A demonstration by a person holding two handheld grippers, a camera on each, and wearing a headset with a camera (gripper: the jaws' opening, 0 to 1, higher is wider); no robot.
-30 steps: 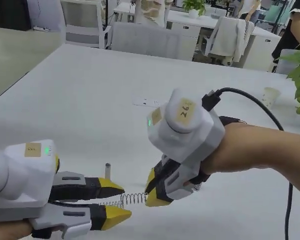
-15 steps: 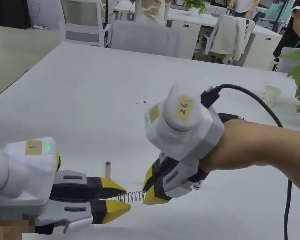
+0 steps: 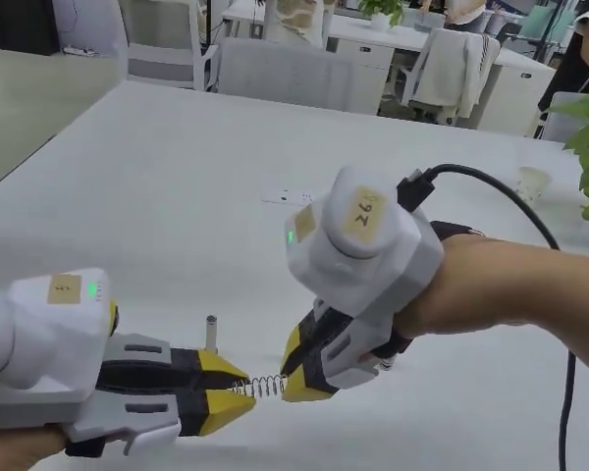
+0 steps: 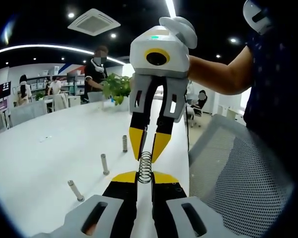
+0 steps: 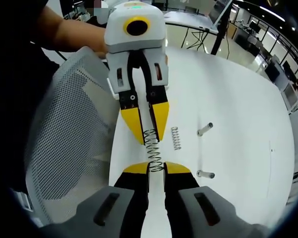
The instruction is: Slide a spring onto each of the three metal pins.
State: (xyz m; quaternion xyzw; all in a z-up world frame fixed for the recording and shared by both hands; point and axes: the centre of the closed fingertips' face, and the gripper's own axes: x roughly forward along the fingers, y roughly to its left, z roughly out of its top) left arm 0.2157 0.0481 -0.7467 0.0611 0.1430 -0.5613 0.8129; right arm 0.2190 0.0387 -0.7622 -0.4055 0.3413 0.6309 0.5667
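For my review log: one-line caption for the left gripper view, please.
Left gripper and right gripper hold one spring between them near three metal pins.

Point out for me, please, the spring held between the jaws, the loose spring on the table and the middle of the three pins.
held spring (image 5: pixel 153 151), right gripper view, on its middle coils.
loose spring (image 5: pixel 176 138), right gripper view, on its middle coils.
middle pin (image 4: pixel 105 164), left gripper view, halfway up its shaft.

Spring (image 3: pixel 263 386) ends hidden in grippers (image 3: pixel 241 391) (image 3: pixel 293 383)
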